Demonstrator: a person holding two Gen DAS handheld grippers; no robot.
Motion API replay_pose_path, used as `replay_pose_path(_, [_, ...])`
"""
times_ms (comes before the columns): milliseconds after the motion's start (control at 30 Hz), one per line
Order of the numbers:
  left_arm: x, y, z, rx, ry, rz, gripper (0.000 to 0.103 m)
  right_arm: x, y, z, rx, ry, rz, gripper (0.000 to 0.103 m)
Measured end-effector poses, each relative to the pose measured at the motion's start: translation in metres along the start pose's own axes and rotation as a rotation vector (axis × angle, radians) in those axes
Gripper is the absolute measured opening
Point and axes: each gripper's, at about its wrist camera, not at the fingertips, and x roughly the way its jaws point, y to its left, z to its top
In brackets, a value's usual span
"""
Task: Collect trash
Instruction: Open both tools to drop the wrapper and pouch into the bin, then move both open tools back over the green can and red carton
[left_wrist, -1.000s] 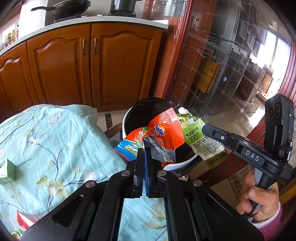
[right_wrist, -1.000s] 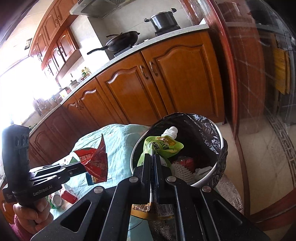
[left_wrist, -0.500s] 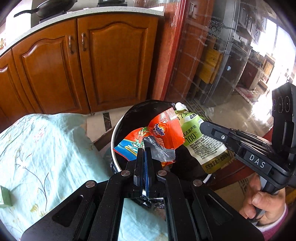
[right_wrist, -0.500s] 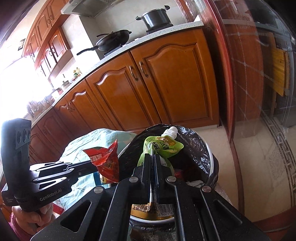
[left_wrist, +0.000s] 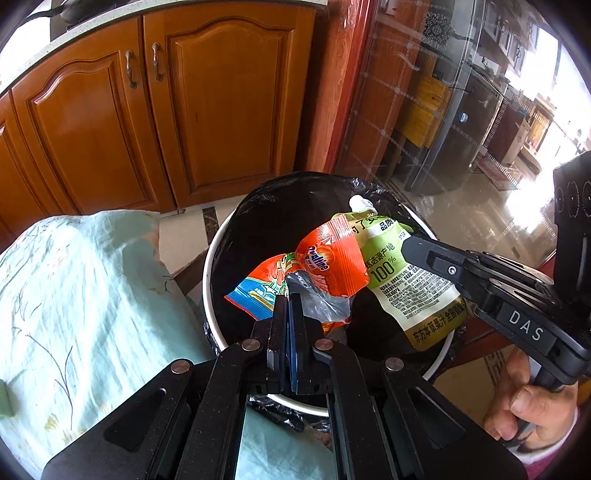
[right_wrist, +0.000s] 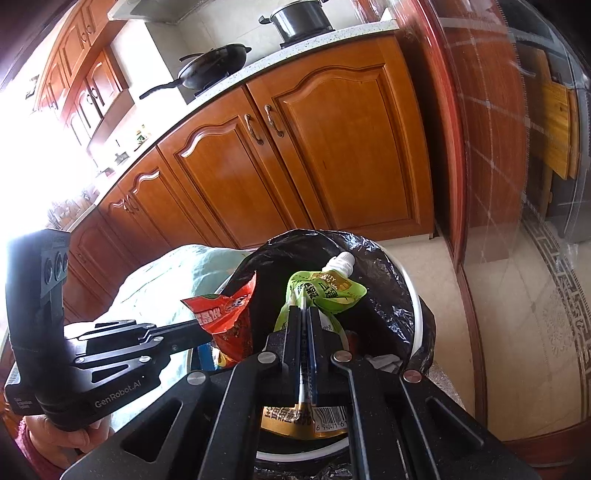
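Note:
My left gripper (left_wrist: 289, 300) is shut on crumpled orange and red snack wrappers (left_wrist: 332, 264), held over the mouth of the white trash bin (left_wrist: 211, 273) lined with a black bag. In the right wrist view the same wrappers (right_wrist: 229, 317) hang from the left gripper (right_wrist: 207, 330) at the bin's left rim. My right gripper (right_wrist: 304, 312) is shut on a green spouted drink pouch (right_wrist: 325, 290), which hangs above the bin's opening (right_wrist: 388, 280). In the left wrist view that pouch (left_wrist: 399, 284) sits just right of the wrappers, pinched by the right gripper (left_wrist: 406, 245).
A table under a light blue floral cloth (left_wrist: 81, 295) stands left of the bin. Wooden kitchen cabinets (left_wrist: 184, 103) run behind it, with a pan (right_wrist: 214, 66) and pot (right_wrist: 299, 18) on the counter. A glass partition (left_wrist: 424, 110) rises at the right. Some trash (right_wrist: 384, 362) lies inside the bin.
Both grippers have moved forward and down over the bin with their trash still held. The bin now fills more of both views, and the table has slid to the left.

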Motion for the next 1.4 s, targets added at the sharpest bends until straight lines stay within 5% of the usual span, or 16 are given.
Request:
replay_pose_path(367, [0.007, -0.002, 0.005, 0.001, 0.023, -0.004, 0.003, 0.005, -0.003, -0.001, 0.01, 0.011, -0.013, 0.004])
replay_pose_path(500, [0.001, 0.001, 0.001, -0.012, 0.011, -0.002, 0.022, 0.003, -0.006, 0.0, 0.036, 0.002, -0.011, 0.02])
replay_pose_path(733, [-0.028, 0.018, -0.022, -0.086, -0.052, -0.008, 0.028, -0.011, -0.006, -0.003, 0.055, -0.024, 0.002, 0.028])
replay_pose_path(1000, [-0.076, 0.047, -0.072, -0.218, -0.14, -0.007, 0.059, -0.03, 0.011, -0.027, 0.09, -0.067, 0.066, 0.08])
replay_pose_path(1400, [-0.131, 0.085, -0.145, -0.326, -0.19, 0.043, 0.07, -0.041, 0.062, -0.071, 0.075, -0.039, 0.154, 0.088])
